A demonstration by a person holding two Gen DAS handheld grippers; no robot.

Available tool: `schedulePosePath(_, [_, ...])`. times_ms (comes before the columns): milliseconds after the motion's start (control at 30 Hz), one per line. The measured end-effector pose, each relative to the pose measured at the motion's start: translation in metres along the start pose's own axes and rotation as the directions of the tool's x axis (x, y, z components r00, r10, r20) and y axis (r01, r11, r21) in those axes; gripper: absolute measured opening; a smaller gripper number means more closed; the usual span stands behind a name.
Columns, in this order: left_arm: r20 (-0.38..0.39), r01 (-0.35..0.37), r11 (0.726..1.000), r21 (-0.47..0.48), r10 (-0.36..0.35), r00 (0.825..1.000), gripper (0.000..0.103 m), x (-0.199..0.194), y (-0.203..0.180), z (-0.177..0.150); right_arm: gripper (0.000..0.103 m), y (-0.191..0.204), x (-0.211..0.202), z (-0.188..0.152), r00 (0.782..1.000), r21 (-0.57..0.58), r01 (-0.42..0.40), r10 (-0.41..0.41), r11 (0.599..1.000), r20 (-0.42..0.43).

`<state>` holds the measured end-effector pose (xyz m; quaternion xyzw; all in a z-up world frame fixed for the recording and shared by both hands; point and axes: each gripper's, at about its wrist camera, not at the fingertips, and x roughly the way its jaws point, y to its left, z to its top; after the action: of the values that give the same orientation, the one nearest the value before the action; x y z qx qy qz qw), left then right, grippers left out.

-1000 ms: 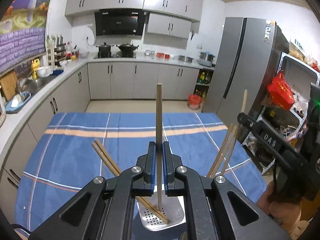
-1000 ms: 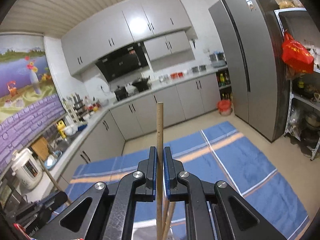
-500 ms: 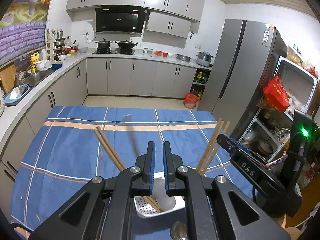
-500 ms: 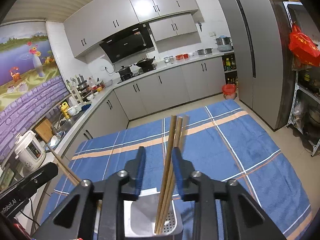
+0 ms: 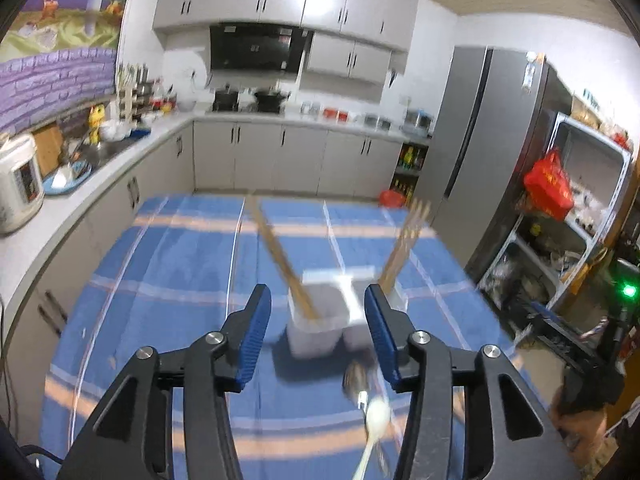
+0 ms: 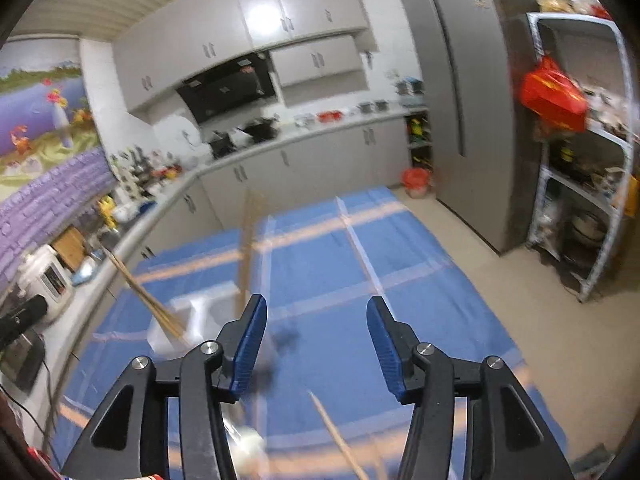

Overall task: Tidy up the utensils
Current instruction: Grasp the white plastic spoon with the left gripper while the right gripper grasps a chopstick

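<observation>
A white two-compartment utensil holder point(image 5: 328, 312) stands on the blue striped tablecloth point(image 5: 168, 264). Wooden chopsticks point(image 5: 280, 256) lean in its left compartment and another bunch point(image 5: 404, 240) leans in the right one. My left gripper point(image 5: 318, 332) is open and empty, just before the holder. A white spoon point(image 5: 374, 424) lies on the cloth under it. My right gripper point(image 6: 316, 340) is open and empty, with the holder point(image 6: 188, 316) and its chopsticks point(image 6: 246, 252) to its left. A loose chopstick point(image 6: 340, 440) lies on the cloth below the right gripper.
A kitchen counter point(image 5: 100, 160) with a rice cooker point(image 5: 18, 184) runs along the left. A grey fridge point(image 5: 488, 160) and a metal shelf rack point(image 5: 580, 220) stand to the right of the table. The image is motion-blurred.
Both grippers let go of their chopsticks into the holder, opened wide and pulled back and up. The holder now sits farther ahead in both views.
</observation>
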<state>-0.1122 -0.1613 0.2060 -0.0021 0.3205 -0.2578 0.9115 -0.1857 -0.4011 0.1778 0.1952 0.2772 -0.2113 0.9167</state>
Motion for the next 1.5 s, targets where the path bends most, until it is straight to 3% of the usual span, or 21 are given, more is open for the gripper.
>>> schedulePosePath(133, [-0.134, 0.023, 1.000, 0.014, -0.021, 0.991, 0.047, 0.011, -0.007, -0.045, 0.056, -0.039, -0.021, -0.041, 0.996, 0.031, 0.040, -0.037, 0.999, -0.078])
schedulePosePath(233, [-0.253, 0.044, 0.998, 0.041, -0.032, 0.967, 0.047, 0.029, -0.017, -0.085, 0.056, -0.059, -0.035, -0.071, 0.989, 0.032, 0.039, -0.034, 0.999, -0.141])
schedulePosePath(367, [-0.343, 0.077, 0.993, 0.091, -0.041, 0.938, 0.047, 0.048, -0.032, -0.123, 0.056, -0.065, -0.043, -0.104, 0.973, -0.001, -0.011, 0.011, 1.000, -0.229])
schedulePosePath(533, [-0.392, 0.099, 0.975, 0.198, -0.013, 0.920, 0.047, 0.069, -0.051, -0.147, 0.056, -0.051, -0.042, -0.124, 0.952, -0.049, -0.076, 0.058, 0.996, -0.301])
schedulePosePath(700, [-0.411, 0.113, 0.955, 0.274, 0.010, 0.912, 0.047, 0.089, -0.059, -0.155, 0.054, -0.026, -0.018, -0.119, 0.932, -0.147, -0.139, 0.079, 0.979, -0.354])
schedulePosePath(833, [-0.428, 0.136, 0.946, 0.293, 0.003, 0.904, 0.047, 0.102, -0.058, -0.153, 0.045, -0.005, 0.021, -0.106, 0.911, -0.207, -0.168, 0.072, 0.964, -0.406])
schedulePosePath(933, [-0.454, 0.167, 0.944, 0.283, -0.022, 0.891, 0.037, 0.110, -0.057, -0.155, 0.042, 0.008, 0.052, -0.097, 0.896, -0.243, -0.178, 0.055, 0.954, -0.441])
schedulePosePath(1033, [-0.465, 0.176, 0.942, 0.285, -0.024, 0.885, 0.008, 0.115, -0.055, -0.158, 0.041, 0.022, 0.079, -0.092, 0.881, -0.287, -0.175, 0.020, 0.942, -0.472])
schedulePosePath(1200, [-0.475, 0.200, 0.965, 0.170, -0.097, 0.875, 0.007, 0.111, -0.037, -0.150, 0.036, 0.036, 0.108, -0.091, 0.857, -0.342, -0.147, -0.053, 0.928, -0.513])
schedulePosePath(1267, [-0.473, 0.193, 0.974, 0.123, -0.113, 0.874, 0.007, 0.106, -0.024, -0.148, 0.011, 0.038, 0.117, -0.092, 0.838, -0.338, -0.141, -0.070, 0.930, -0.541])
schedulePosePath(1333, [-0.468, 0.184, 0.980, 0.076, -0.128, 0.874, 0.007, 0.099, -0.009, -0.146, 0.007, 0.042, 0.120, -0.091, 0.829, -0.334, -0.137, -0.077, 0.933, -0.554])
schedulePosePath(1500, [-0.446, 0.148, 0.989, -0.029, -0.145, 0.883, 0.007, 0.076, 0.028, -0.141, 0.007, 0.065, 0.132, -0.091, 0.781, -0.242, -0.165, -0.023, 0.956, -0.624])
